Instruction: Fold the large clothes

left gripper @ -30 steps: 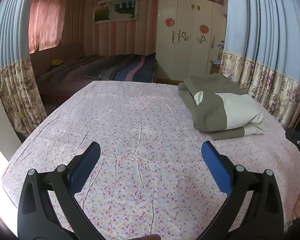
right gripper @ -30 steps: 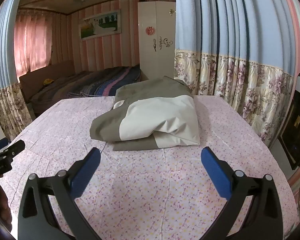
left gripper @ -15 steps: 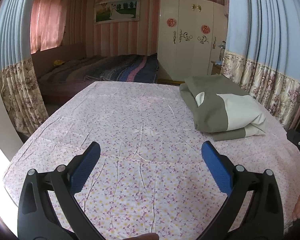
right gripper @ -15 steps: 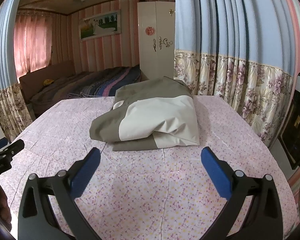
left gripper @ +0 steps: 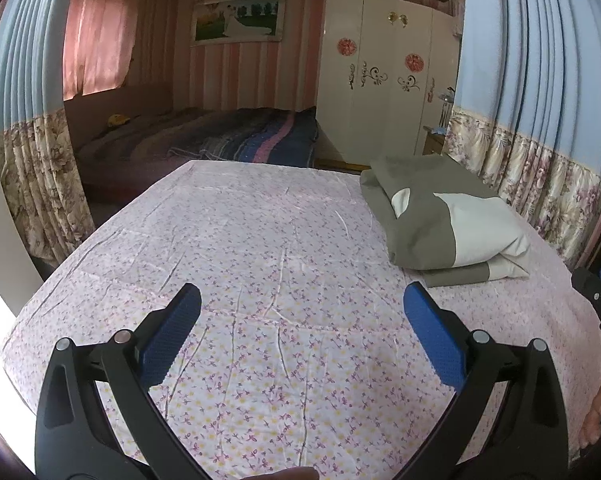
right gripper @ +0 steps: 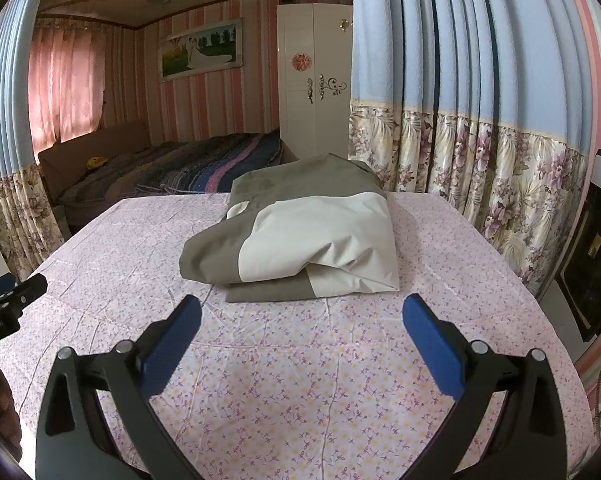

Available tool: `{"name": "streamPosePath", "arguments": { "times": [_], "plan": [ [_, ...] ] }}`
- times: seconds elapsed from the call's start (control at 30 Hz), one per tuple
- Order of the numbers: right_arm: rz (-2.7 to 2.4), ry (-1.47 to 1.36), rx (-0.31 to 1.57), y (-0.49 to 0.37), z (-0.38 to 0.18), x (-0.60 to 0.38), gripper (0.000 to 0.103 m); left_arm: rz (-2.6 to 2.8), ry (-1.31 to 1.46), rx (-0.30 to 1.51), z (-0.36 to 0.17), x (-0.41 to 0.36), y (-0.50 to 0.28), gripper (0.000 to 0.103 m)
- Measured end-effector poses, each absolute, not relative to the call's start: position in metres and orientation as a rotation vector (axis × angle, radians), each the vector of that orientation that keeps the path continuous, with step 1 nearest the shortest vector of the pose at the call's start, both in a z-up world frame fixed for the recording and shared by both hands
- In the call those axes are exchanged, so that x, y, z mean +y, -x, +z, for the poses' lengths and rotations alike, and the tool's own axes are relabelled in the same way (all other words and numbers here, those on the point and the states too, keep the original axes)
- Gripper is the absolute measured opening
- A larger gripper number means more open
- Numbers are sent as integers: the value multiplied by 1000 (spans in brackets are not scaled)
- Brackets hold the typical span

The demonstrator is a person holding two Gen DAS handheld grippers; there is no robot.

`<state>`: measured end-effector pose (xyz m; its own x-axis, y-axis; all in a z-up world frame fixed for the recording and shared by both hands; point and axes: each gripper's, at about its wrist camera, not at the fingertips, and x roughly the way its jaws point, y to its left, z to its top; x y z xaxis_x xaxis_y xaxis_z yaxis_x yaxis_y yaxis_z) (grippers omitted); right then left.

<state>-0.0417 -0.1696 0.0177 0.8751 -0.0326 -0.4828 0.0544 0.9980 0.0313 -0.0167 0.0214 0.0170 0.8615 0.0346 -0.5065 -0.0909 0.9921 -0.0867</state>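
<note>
Ahead, folded garment (right gripper: 300,236), grippers (right gripper: 300,312) agape — empty

A white wardrobe (left gripper: 384,92) stands far ahead, a framed picture (left gripper: 238,20) on the striped wall, a striped bedspread (right gripper: 204,164) beneath, floral-hemmed blue curtains (right gripper: 460,120) to the right.

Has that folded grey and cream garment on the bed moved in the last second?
No. The folded garment sits at the same spot on the floral sheet, just below the floral curtain hem, as before.
</note>
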Motion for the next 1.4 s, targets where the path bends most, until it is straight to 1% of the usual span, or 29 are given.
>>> {"name": "streamPosePath", "arguments": {
  "times": [0.63, 0.93, 1.4],
  "plan": [
    [-39, -38, 501, 41, 22, -171, 101, 44, 148, 539, 18, 25, 15, 100],
    [-37, -40, 508, 39, 20, -172, 101, 75, 110, 546, 18, 20, 13, 100],
    [-39, -43, 512, 39, 16, -174, 101, 111, 83, 509, 20, 18, 14, 100]
  ]
}}
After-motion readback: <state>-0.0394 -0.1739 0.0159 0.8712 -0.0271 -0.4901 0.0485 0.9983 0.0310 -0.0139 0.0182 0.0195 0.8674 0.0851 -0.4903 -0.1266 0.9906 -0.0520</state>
